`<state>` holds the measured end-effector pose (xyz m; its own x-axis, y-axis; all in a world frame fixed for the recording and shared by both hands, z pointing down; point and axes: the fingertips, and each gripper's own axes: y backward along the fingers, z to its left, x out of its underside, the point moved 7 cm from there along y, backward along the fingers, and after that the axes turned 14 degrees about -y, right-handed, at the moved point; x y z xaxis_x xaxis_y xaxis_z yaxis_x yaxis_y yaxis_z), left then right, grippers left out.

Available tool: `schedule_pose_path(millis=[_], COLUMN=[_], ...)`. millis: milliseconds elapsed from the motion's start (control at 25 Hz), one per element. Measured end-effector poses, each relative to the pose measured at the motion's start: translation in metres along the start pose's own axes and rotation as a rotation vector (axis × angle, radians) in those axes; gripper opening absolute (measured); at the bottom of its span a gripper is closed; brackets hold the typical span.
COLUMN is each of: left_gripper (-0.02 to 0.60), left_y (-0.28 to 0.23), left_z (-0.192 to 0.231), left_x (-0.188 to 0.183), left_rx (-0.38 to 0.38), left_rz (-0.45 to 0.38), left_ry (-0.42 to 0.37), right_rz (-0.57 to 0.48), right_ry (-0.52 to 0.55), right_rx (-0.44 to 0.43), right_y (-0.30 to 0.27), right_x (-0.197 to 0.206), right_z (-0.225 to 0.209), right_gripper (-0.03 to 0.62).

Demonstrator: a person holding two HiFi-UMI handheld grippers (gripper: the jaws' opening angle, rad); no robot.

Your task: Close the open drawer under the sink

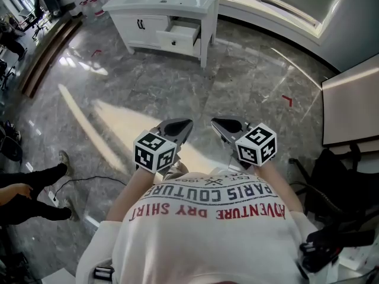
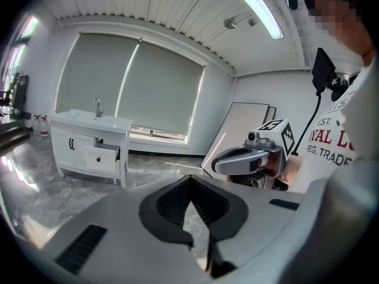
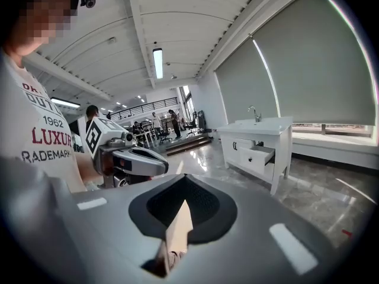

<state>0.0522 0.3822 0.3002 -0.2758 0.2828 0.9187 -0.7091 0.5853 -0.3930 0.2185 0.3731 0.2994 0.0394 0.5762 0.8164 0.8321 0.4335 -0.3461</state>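
Here both hand-held grippers (image 1: 187,123) (image 1: 215,122) are closed, empty.

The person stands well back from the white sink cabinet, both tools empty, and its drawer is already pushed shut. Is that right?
Not quite. The head view shows the drawer pulled out, not shut. The rest holds: the person stands well back from the white sink cabinet, and the left tool and right tool hold nothing.

Grey marble floor (image 1: 177,87), drawn roller blinds (image 2: 160,87)
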Motion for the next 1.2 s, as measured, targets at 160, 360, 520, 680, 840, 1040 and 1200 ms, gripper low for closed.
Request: schedule_pose_path(millis=[160,360,520,680,840,1040,1200], left_gripper=[0.000,0.000,0.000,0.000,0.000,0.000,0.000], left_y=[-0.009,-0.020,-0.034,-0.035,-0.048,-0.070,-0.087], left_z=[0.003,0.012,0.023,0.054,0.109,0.209,0.328], left_x=[-0.004,-0.016,-0.019,-0.003,0.016,0.037,0.036], left_rx=[0.010,-0.001,0.004,-0.003,-0.009,0.008,-0.007], left_rz=[-0.001,0.024,0.037,0.081,0.089,0.102,0.095], left_ry=[0.022,0.009,0.009,0.010,0.043,0.081,0.099], right_rz=[-0.005,-0.018,0.021,0.042,0.062,0.072,0.062], right_ry=[-0.025,-0.029,-0.055,-0.090,-0.086,-0.117,-0.126], right_rx=[0.010,0.006,0.003,0.006,0.030,0.058,0.095], right_y=[0.004,0.005,-0.007,-0.042,-0.092,-0.178,-0.267], right_x=[0.002,-0.007,-0.003,0.001,-0.010,-0.043,-0.099], right_z=[-0.012,-0.025,-0.044,-0.059,-0.087,-0.132,-0.174], right_gripper=[-0.002,-0.002,-0.002,-0.002,-0.002,-0.002,-0.002])
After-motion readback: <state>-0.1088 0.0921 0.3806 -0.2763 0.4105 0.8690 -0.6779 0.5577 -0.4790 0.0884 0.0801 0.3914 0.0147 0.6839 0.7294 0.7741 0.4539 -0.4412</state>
